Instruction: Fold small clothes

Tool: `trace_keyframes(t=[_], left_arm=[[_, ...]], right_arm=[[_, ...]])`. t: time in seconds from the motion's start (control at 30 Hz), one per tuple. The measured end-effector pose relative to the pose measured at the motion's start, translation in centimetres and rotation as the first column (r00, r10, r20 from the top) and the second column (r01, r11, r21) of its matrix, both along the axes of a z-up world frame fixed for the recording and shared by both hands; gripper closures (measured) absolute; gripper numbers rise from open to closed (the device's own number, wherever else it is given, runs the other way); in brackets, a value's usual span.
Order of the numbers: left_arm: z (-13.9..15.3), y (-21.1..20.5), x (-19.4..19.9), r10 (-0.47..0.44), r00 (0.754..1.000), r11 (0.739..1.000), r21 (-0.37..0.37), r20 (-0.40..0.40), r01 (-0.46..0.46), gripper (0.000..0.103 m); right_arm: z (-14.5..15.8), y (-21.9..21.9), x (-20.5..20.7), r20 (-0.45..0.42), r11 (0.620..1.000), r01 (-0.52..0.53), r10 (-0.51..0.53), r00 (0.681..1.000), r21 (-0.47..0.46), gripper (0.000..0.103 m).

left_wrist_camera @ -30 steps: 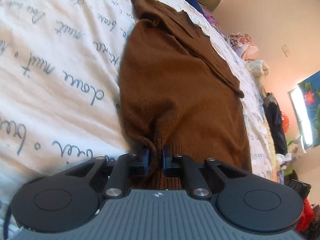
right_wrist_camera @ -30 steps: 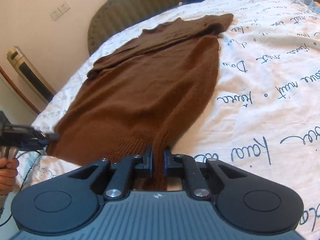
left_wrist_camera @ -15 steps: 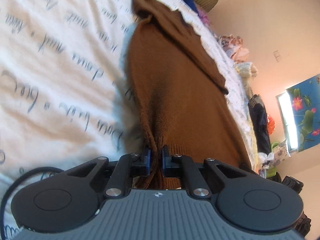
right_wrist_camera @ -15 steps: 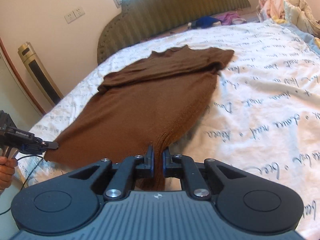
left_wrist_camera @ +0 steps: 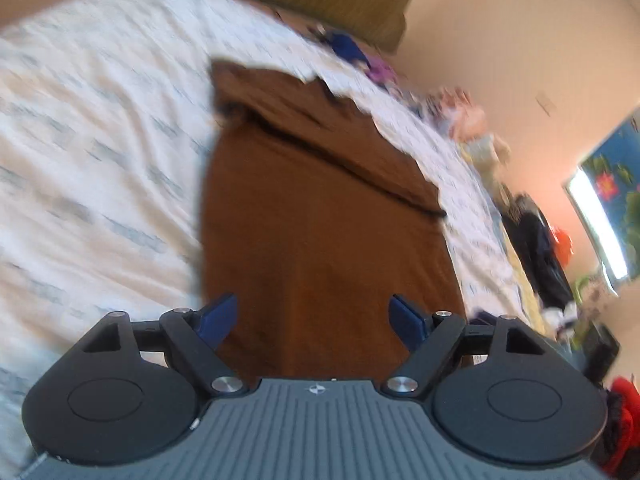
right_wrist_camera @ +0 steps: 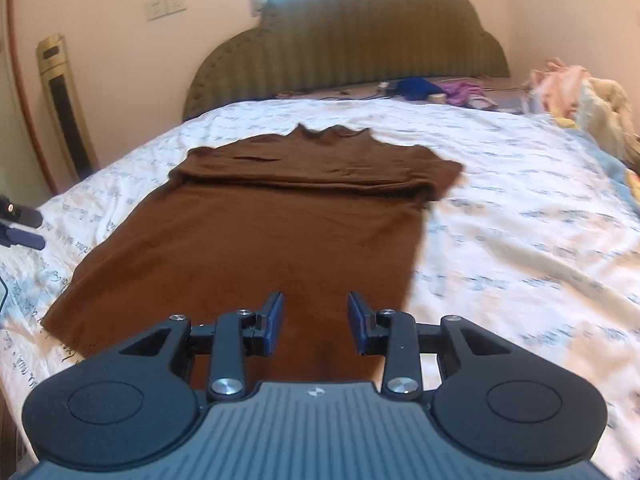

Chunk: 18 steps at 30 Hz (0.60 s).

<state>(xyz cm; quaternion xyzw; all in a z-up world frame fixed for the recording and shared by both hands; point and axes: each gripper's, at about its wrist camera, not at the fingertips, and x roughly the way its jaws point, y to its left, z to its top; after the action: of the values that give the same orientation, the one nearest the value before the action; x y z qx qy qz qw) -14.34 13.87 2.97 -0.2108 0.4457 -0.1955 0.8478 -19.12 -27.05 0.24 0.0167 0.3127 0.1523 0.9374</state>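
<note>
The brown knitted sweater [right_wrist_camera: 256, 240] lies flat on the white script-printed bed cover [right_wrist_camera: 520, 216], sleeves folded across its chest. A careless regrasp could rumple its hem. At that hem, the left tool [left_wrist_camera: 312, 320] is opening wide and empty; the right tool [right_wrist_camera: 316, 320] is opening narrower, released too.

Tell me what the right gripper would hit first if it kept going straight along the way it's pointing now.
Most likely the brown sweater spread on the bed: the right gripper, jaws opening with nothing between them, points down over its lower half. Exact contact depth is unclear.
</note>
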Motion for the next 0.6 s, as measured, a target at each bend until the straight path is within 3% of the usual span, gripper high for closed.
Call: trace_keyframes(t=[0.07, 0.1, 0.13, 0.17, 0.23, 0.3, 0.37, 0.4, 0.5, 0.53, 0.6], left_arm=[[-3.4, -2.1, 0.4, -0.022, 0.996, 0.998, 0.061, -0.084, 0.027, 0.049], [-4.4, -2.5, 0.0, -0.030, 0.997, 0.994, 0.101, -0.075, 0.038, 0.054], [-4.5, -2.5, -0.8, -0.048, 0.999, 0.985, 0.165, -0.015, 0.049, 0.057], [-4.3, -2.2, -1.3, -0.049, 0.999, 0.979, 0.197, -0.017, 0.052, 0.068], [-4.0, -0.3, -2.3, -0.008, 0.999, 0.977, 0.212, -0.054, 0.019, 0.069], [-3.4, 0.9, -3.5, 0.026, 0.999, 0.964, 0.265, -0.047, -0.012, 0.070], [-2.5, 1.6, -4.5, 0.064, 0.998, 0.951, 0.304, -0.027, -0.053, 0.043], [-1.9, 1.6, -4.9, 0.078, 0.997, 0.949, 0.306, 0.001, -0.075, 0.039], [-0.2, 0.2, -5.3, 0.068, 0.994, 0.979, 0.185, 0.081, -0.082, 0.007], [0.0, -1.1, -5.0, 0.067, 0.993, 0.980, 0.178, 0.101, -0.085, 0.001], [-0.3, -4.1, -4.1, 0.053, 0.992, 0.975, 0.209, 0.112, -0.075, 0.000]], right_arm=[[-1.7, 2.1, 1.7, -0.030, 0.998, -0.031, 0.030, 0.999, -0.050, 0.069], [-2.9, 3.0, 2.2, -0.064, 0.996, -0.045, 0.040, 0.997, -0.075, 0.070], [-3.9, 3.3, 2.2, -0.102, 0.994, -0.057, 0.048, 0.994, -0.090, 0.070], [-4.7, 3.4, 1.6, -0.104, 0.990, -0.067, 0.054, 0.993, -0.126, 0.070], [-4.5, 2.5, -1.3, -0.058, 0.984, -0.063, 0.054, 0.997, -0.166, 0.070], [-3.4, 1.0, -3.4, -0.113, 0.993, -0.039, 0.025, 0.993, -0.115, 0.070], [-2.0, 0.6, -4.9, -0.135, 0.992, -0.028, 0.010, 0.991, -0.127, 0.070], [-1.4, 0.5, -5.5, -0.139, 0.993, -0.011, -0.006, 0.990, -0.118, 0.070], [0.3, 1.0, -6.6, -0.110, 0.997, 0.012, -0.020, 0.994, -0.075, 0.067], [0.7, 1.4, -6.6, -0.093, 0.998, 0.013, -0.018, 0.996, -0.060, 0.063], [1.2, 2.8, -6.1, -0.057, 0.999, 0.023, -0.026, 0.998, -0.037, 0.054]])
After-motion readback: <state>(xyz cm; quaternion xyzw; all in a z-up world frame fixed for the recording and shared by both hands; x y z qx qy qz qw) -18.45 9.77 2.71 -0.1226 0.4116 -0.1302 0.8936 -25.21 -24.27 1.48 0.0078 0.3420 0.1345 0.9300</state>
